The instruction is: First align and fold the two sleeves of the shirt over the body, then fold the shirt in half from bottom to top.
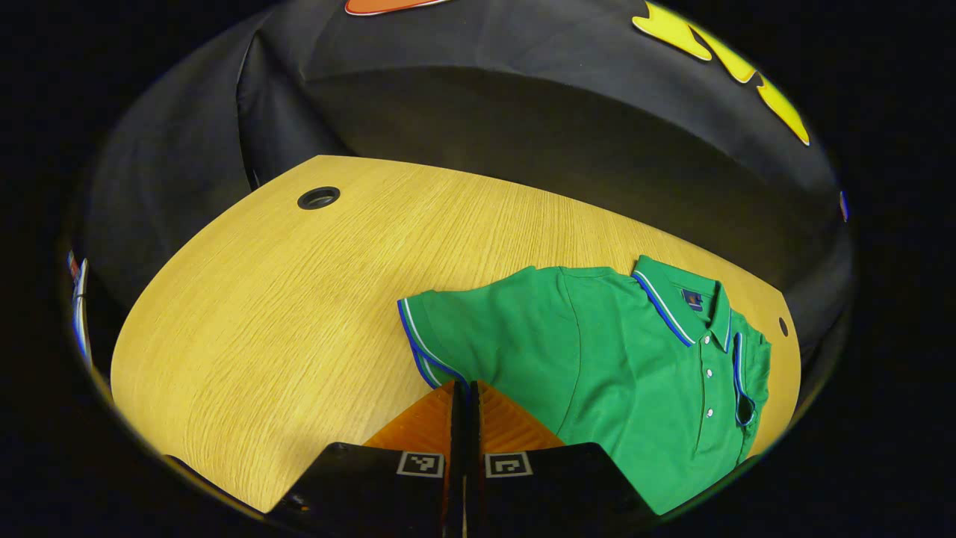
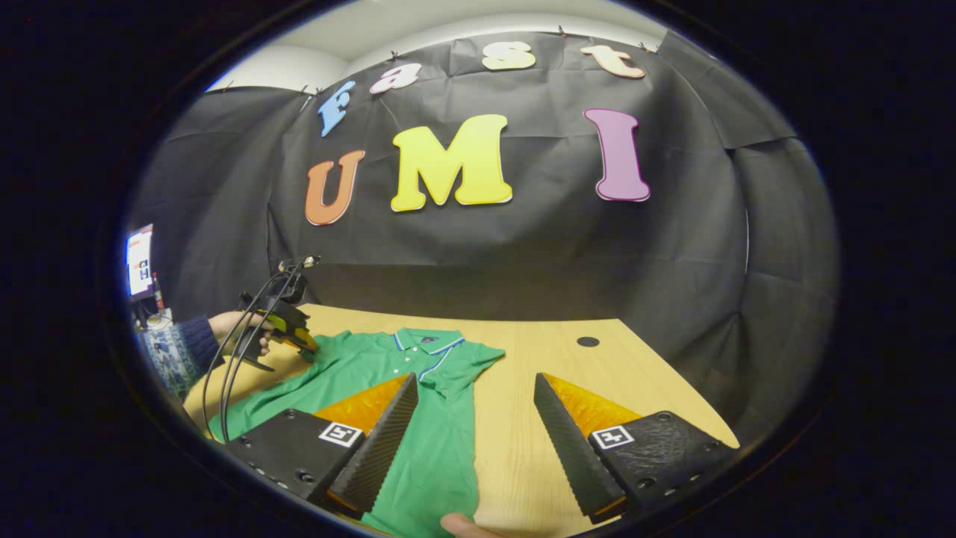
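Lying flat on the pale wood-grain table [image 1: 284, 299], the green shirt [image 1: 597, 359] is a knit polo with blue-and-white striped trim on its collar [image 1: 672, 302] and cuffs and a row of small white buttons down the placket. In the left gripper view it sits toward the table's right edge, one short sleeve [image 1: 448, 329] spread out toward the table's middle. The left gripper [image 1: 464, 388] has its ribbed, wedge-shaped fingers pressed together at that sleeve's striped hem; whether cloth is caught between them I cannot tell. A round black grommet hole [image 1: 319, 198] sits near the far left corner. In the right gripper view, the right gripper [image 2: 478, 388] hangs above the table with its serrated fingers spread wide, one over the shirt's body, the other over bare wood. Farther off, a hand [image 2: 235, 329] in a knitted sleeve holds the other gripper at the shirt's far sleeve.
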A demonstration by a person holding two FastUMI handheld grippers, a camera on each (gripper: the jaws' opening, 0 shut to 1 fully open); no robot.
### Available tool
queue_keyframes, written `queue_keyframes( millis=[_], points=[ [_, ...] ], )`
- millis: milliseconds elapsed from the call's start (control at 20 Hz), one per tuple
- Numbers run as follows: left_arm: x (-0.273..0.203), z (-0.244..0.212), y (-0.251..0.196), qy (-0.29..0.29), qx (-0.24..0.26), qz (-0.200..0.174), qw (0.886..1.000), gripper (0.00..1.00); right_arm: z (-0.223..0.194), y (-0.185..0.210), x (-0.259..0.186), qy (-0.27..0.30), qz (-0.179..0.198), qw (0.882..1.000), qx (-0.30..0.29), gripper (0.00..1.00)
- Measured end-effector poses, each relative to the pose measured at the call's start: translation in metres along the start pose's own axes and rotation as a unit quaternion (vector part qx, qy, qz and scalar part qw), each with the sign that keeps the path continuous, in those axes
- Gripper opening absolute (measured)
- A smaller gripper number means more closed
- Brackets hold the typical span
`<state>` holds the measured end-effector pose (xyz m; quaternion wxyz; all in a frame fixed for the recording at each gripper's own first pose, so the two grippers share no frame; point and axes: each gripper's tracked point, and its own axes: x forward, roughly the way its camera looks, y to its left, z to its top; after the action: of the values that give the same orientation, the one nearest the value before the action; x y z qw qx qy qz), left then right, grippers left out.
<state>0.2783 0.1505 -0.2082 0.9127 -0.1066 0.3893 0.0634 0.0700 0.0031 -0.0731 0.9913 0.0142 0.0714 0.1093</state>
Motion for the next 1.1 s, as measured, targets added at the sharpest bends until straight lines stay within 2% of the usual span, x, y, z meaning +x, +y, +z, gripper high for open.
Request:
queue_keyframes(
  millis=[50,100,250,400,550,800,850,900,1000,1050,1100],
  points=[
    [-0.003,0.002,-0.001,-0.002,0.003,0.000,1.000,0.20,0.000,-0.002,-0.001,0.000,-0.001,1.000,0.002,0.95],
    [-0.007,0.006,-0.004,-0.007,0.006,0.003,1.000,0.06,0.000,-0.002,-0.001,0.000,-0.002,1.000,0.003,0.95],
    [-0.021,0.025,-0.013,-0.032,0.036,0.012,0.999,0.06,0.000,-0.005,0.000,-0.002,-0.004,1.000,0.007,0.95],
    [-0.025,0.033,-0.029,-0.044,0.102,0.040,0.993,0.06,-0.003,-0.007,0.002,0.000,-0.007,1.000,0.007,0.95],
    [-0.026,0.033,-0.060,-0.048,0.171,0.050,0.983,0.07,-0.003,-0.011,0.001,-0.004,-0.013,1.000,0.005,0.95],
    [-0.021,0.020,-0.120,-0.059,0.259,0.038,0.963,0.06,-0.007,-0.015,0.004,0.001,-0.021,1.000,0.004,0.95],
    [-0.020,0.013,-0.131,-0.055,0.269,0.031,0.961,0.09,-0.010,-0.014,0.005,0.003,-0.020,1.000,0.004,0.95],
    [-0.020,0.004,-0.145,-0.048,0.272,0.004,0.961,0.15,-0.010,-0.013,0.006,0.003,-0.020,1.000,0.003,0.95],
    [-0.030,-0.003,-0.174,-0.056,0.241,-0.056,0.967,0.50,-0.010,-0.012,0.005,0.002,-0.019,1.000,0.001,0.95],
    [-0.036,-0.001,-0.185,-0.067,0.222,-0.073,0.970,0.63,-0.010,-0.011,0.005,0.002,-0.019,1.000,0.001,0.95],
    [-0.045,0.004,-0.190,-0.081,0.209,-0.083,0.971,0.55,-0.010,-0.010,0.004,0.003,-0.019,1.000,0.001,0.95]
  ],
)
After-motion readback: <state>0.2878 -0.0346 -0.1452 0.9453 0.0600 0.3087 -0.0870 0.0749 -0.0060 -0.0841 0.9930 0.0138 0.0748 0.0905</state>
